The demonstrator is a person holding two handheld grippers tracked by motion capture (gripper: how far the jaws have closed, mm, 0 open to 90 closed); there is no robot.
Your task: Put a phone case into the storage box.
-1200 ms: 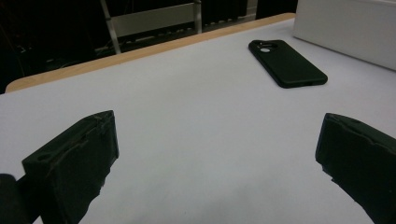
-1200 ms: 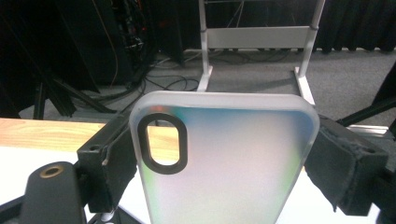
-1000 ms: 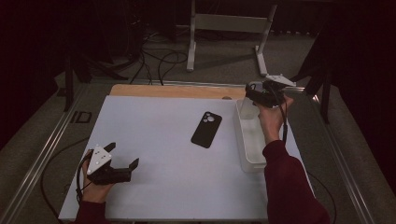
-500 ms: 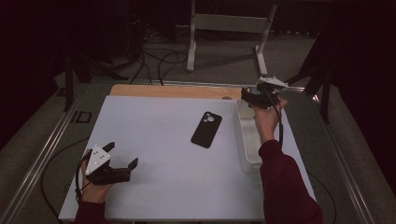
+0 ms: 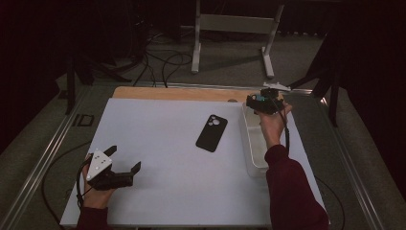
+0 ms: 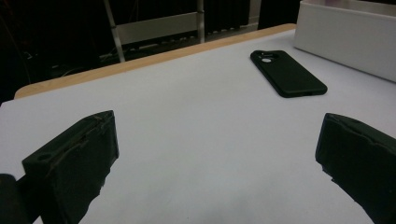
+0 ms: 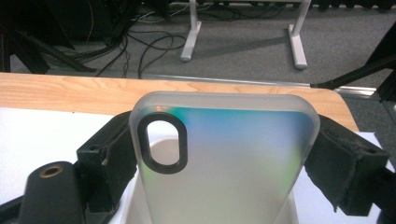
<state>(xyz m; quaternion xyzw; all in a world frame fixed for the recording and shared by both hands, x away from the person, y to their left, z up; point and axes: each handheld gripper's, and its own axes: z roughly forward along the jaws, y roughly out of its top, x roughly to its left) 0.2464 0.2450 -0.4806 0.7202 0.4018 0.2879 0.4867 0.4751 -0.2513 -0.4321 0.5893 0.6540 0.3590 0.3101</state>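
Note:
My right gripper (image 5: pixel 261 103) hovers over the far end of the white bin (image 5: pixel 250 143) and is shut on a translucent phone case (image 7: pixel 224 163) with an oval camera cutout; the jaws press on its two long sides. A black phone (image 5: pixel 211 132) lies flat, camera side up, near the middle of the white table top; it shows in the left gripper view (image 6: pixel 287 73) ahead and to the right. My left gripper (image 5: pixel 125 160) rests open at the front left of the table, nothing between its jaws.
The white bin (image 6: pixel 348 32) runs along the table's right side. A wooden strip (image 5: pixel 177 93) edges the far side of the table. Beyond it are a white metal stand (image 5: pixel 234 28) and floor cables (image 5: pixel 158 62).
The right gripper with the phone case has shifted a little left and toward the far end of the bin. The left gripper and the black phone stay put.

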